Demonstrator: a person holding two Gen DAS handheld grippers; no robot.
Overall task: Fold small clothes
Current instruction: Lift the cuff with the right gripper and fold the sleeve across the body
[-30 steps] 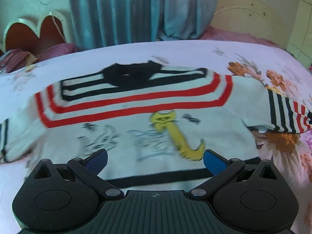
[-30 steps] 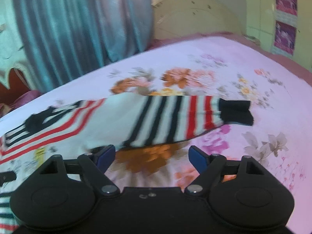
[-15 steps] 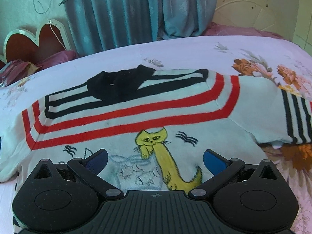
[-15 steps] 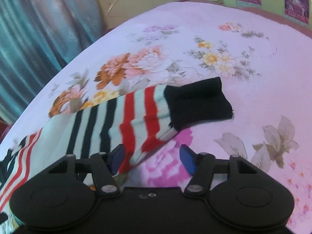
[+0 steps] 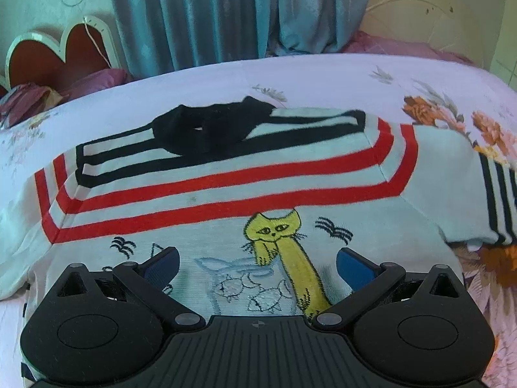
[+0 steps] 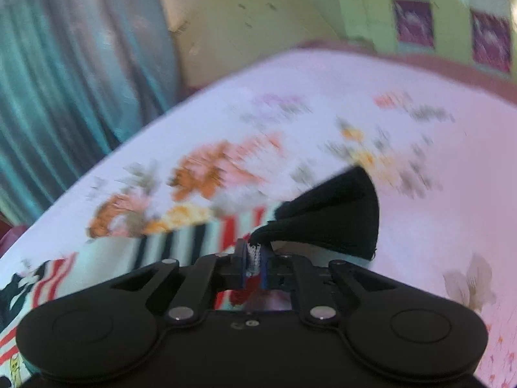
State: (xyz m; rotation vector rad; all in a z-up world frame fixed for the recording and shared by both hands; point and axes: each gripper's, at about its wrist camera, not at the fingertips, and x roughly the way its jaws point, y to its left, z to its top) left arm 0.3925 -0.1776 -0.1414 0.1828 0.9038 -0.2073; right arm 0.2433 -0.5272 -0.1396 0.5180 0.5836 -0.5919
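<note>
A small white sweater [image 5: 226,200] with red and black stripes, a black collar [image 5: 210,126] and a yellow cat print lies flat on the floral bedsheet [image 5: 323,77]. My left gripper [image 5: 257,263] hovers open over the sweater's lower front, nothing between its blue pads. In the right wrist view the sweater's striped sleeve [image 6: 194,239] ends in a black cuff [image 6: 336,216]. My right gripper [image 6: 253,258] is shut on the sleeve just behind the cuff, and the cuff is lifted and bent above the sheet.
Teal curtains [image 5: 226,13] hang behind the bed. A heart-shaped headboard [image 5: 58,55] and purple pillows [image 5: 93,79] sit at the far left. A cream rounded bed end [image 6: 258,26] and green wall with purple posters [image 6: 416,22] stand beyond the right side.
My right gripper came down onto the sleeve end and closed on it, raising the black cuff. My left gripper moved in lower over the sweater's front and stayed open.
</note>
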